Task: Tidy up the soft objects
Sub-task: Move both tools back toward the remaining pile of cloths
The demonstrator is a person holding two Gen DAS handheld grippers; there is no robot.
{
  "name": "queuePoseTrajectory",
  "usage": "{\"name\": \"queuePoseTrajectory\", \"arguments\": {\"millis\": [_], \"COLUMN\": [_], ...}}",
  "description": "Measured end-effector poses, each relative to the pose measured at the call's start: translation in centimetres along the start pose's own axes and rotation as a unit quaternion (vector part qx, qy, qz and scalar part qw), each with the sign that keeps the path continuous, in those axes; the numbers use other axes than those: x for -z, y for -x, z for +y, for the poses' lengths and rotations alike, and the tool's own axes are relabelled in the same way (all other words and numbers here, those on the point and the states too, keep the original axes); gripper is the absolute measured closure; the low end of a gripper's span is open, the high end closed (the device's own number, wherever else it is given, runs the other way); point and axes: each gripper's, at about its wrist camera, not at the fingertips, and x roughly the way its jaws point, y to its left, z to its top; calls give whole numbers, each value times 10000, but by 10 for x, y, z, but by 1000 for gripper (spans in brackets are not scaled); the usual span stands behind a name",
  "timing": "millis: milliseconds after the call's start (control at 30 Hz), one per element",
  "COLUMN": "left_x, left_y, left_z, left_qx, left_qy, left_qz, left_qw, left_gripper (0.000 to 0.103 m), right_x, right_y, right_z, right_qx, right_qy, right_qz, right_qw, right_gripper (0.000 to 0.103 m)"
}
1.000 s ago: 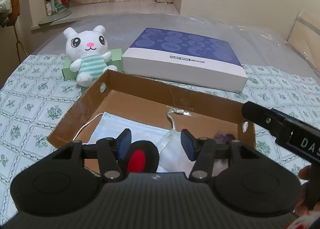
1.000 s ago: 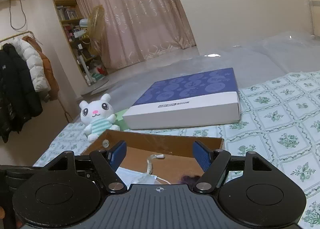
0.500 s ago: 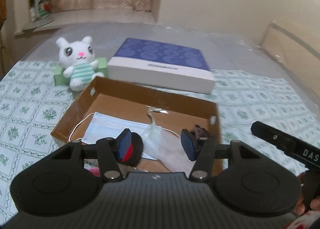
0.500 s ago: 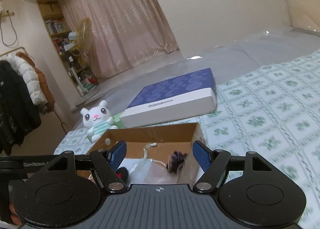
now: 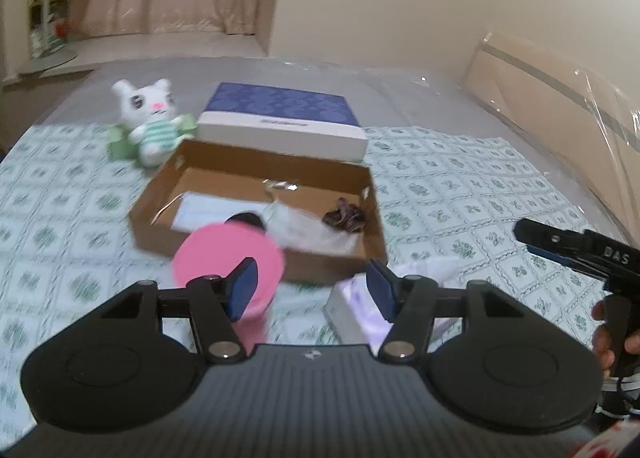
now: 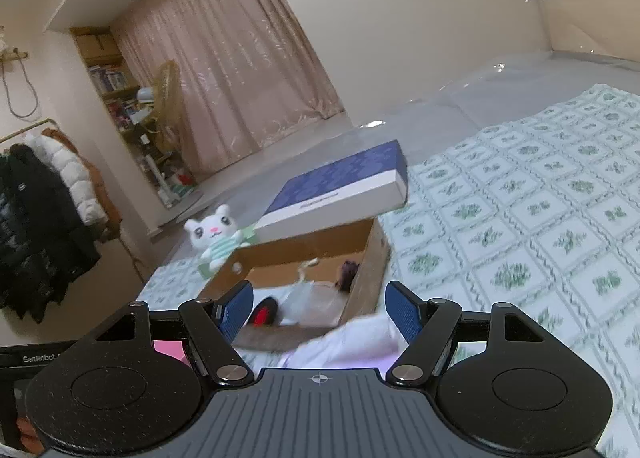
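An open cardboard box (image 5: 256,236) (image 6: 370,254) lies on the patterned cloth. In it are a face mask (image 5: 208,211), a black and red round pad (image 6: 264,312), a clear bag (image 5: 304,223) and a dark scrunchie (image 5: 345,215) (image 6: 348,270). In front of the box stand a pink round object (image 5: 224,258) and a white tissue pack (image 5: 356,308) (image 6: 352,342). My left gripper (image 5: 311,278) hovers above these two, its jaws opening with nothing between them. My right gripper (image 6: 318,298) is open and empty, above the tissue pack.
A white plush cat (image 5: 150,121) (image 6: 214,236) leans on a green block behind the box. Next to it lies a flat blue and white box (image 5: 280,117) (image 6: 340,185). Clear plastic sheeting covers the far surface. Coats hang at the left (image 6: 36,225).
Both grippers have drawn back and up from the box. The pink object and the tissue pack have come into view in front of it. The left jaws stand a little wider.
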Motion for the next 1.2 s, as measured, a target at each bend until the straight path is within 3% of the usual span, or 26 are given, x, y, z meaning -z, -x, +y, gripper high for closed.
{"name": "queuePoseTrajectory", "arguments": {"millis": [333,633,867,1133,1200], "left_x": [61,107,135,158,162], "left_y": [63,104,114,110,109], "left_z": [48,69,75,73,74], "left_qx": [-588,-1021,-1078,-1185,-1174], "left_qy": [579,585,626,494,487], "left_qz": [96,164,284,394,435], "left_qw": [9965,9929,9918,9909,9909], "left_gripper": [46,46,46,46,46], "right_x": [50,106,137,170,176], "right_y": [32,35,29,22,20], "right_z": [36,65,81,100,103], "right_qx": [-282,-335,-305,-142,-128], "right_qy": [230,662,1065,1953,2163], "right_qz": [448,1018,1293,1417,1396], "right_qw": [9983,9920,9854,9703,9662], "right_gripper": [30,30,30,31,35]}}
